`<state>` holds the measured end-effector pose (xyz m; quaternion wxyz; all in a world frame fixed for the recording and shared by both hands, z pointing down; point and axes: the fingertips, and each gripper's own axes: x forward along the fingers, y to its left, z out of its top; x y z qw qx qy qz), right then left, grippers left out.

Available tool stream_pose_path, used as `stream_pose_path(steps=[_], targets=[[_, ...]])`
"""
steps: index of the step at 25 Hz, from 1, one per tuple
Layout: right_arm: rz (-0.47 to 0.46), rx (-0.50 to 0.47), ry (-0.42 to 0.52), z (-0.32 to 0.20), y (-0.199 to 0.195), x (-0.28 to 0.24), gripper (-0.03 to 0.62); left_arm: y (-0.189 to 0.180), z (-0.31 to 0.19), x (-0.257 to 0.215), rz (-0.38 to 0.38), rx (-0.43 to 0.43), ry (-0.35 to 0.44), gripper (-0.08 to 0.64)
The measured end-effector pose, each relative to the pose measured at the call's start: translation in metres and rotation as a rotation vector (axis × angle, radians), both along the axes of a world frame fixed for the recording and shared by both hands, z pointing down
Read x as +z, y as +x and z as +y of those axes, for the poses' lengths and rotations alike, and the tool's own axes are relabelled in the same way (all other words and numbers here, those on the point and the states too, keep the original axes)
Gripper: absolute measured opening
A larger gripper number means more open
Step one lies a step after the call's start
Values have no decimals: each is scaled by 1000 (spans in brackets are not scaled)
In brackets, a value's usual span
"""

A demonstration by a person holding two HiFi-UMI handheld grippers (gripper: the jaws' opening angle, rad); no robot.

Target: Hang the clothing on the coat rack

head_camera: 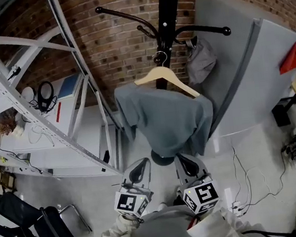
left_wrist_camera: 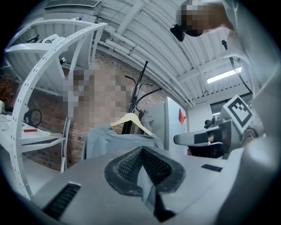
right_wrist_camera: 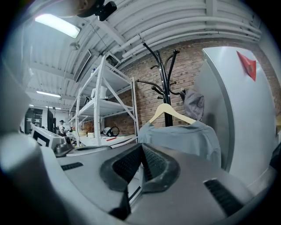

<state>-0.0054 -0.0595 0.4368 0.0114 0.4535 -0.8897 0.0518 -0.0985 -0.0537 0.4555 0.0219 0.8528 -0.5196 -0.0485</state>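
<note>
In the head view, the grey shirt (head_camera: 164, 120) is draped over a pale wooden hanger (head_camera: 165, 76), whose hook sits on the black metal coat rack (head_camera: 166, 12) against the brick wall (head_camera: 112, 34). The hanger's long axis slants from the upper left down to the right. The shirt's hem hangs just ahead of the 2 grippers, and the left gripper (head_camera: 138, 170) and right gripper (head_camera: 188, 165) sit side by side below it. Neither touches the cloth, and the right one looks slightly nearer. A crumpled grey pouch (head_camera: 201, 61) hangs from another of the rack's curved arms, and white steel shelving (head_camera: 43, 127) stands to the left. In the left gripper view, the textured dark pads are pressed together with nothing between them. The shirt is straight ahead and slightly left, soft and loosely folded. In the right gripper view, the jaws also meet at their tips and are empty, with the shirt ahead and to the right. The hanging looks done, so I judge that any next move would only be a tug to straighten the cloth.
</note>
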Motion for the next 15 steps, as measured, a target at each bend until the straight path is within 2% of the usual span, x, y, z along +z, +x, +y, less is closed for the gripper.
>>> stream_pose_path(steps=[6, 10, 15], targets=[[9, 27, -24, 33, 0, 14, 23, 3, 28, 6, 7, 28, -36, 8], [19, 24, -19, 37, 6, 12, 23, 11, 33, 7, 6, 47, -11, 8], [34, 1, 13, 32, 18, 0, 23, 27, 27, -10, -2, 30, -6, 8]])
